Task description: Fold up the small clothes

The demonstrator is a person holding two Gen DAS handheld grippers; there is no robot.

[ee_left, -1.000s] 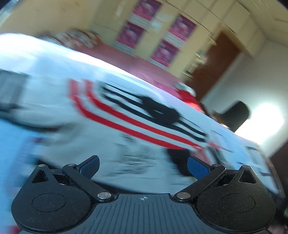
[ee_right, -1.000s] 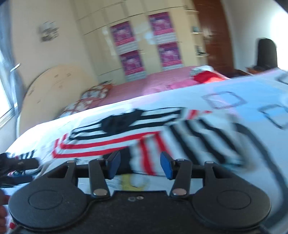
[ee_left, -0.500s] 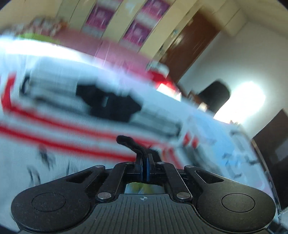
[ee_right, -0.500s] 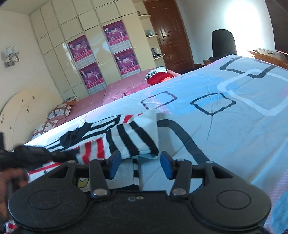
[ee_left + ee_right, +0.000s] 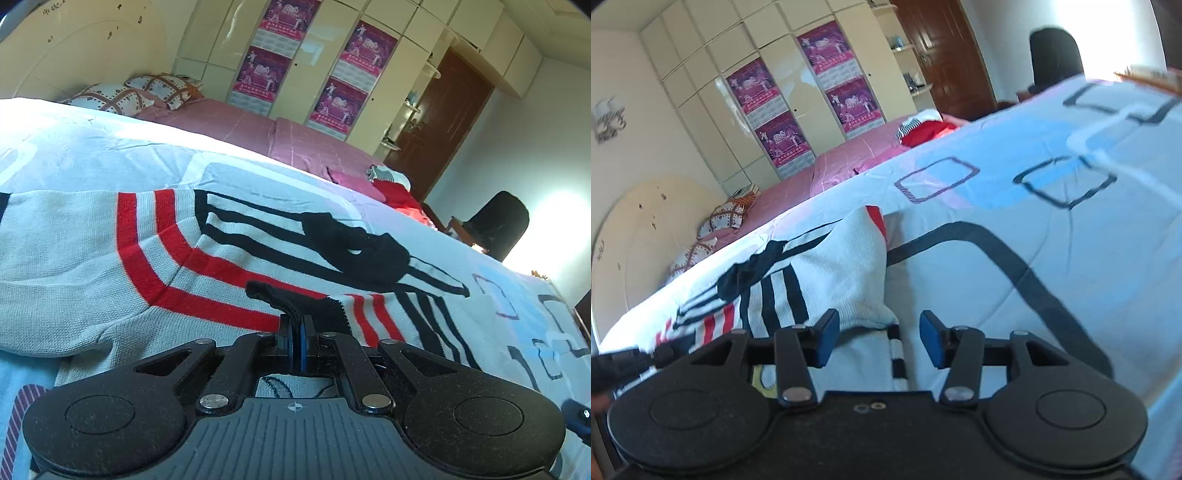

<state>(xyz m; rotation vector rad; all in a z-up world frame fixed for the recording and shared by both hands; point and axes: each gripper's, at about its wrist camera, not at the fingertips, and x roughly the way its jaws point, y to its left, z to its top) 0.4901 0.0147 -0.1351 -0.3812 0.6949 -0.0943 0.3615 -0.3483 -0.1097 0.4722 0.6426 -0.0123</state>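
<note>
One white knitted sweater with red and black stripes and a black collar (image 5: 229, 266), ribbed in texture, lying spread on the pale blue bedcover printed with dark rounded squares (image 5: 1015, 206), one sleeve folded in across the body. One left gripper (image 5: 297, 332), black with blue pads, its jaws pressed together and pinching a black ribbed fold of the sweater, seemingly its hem or cuff, which stands up just ahead of the tips. One right gripper (image 5: 879, 338), same make, jaws spread and gripping nothing; the folded sleeve's edge lies between and just beyond its blue pads (image 5: 932, 341), contact not discernible through the blur. Two patterned pillows (image 5: 125, 96) at the far head of the pink-sheeted bed (image 5: 251, 125). Four magenta posters (image 5: 332, 74) on cream wardrobe doors. One dark chair (image 5: 498, 225) by the brown wooden door (image 5: 439, 122).
</note>
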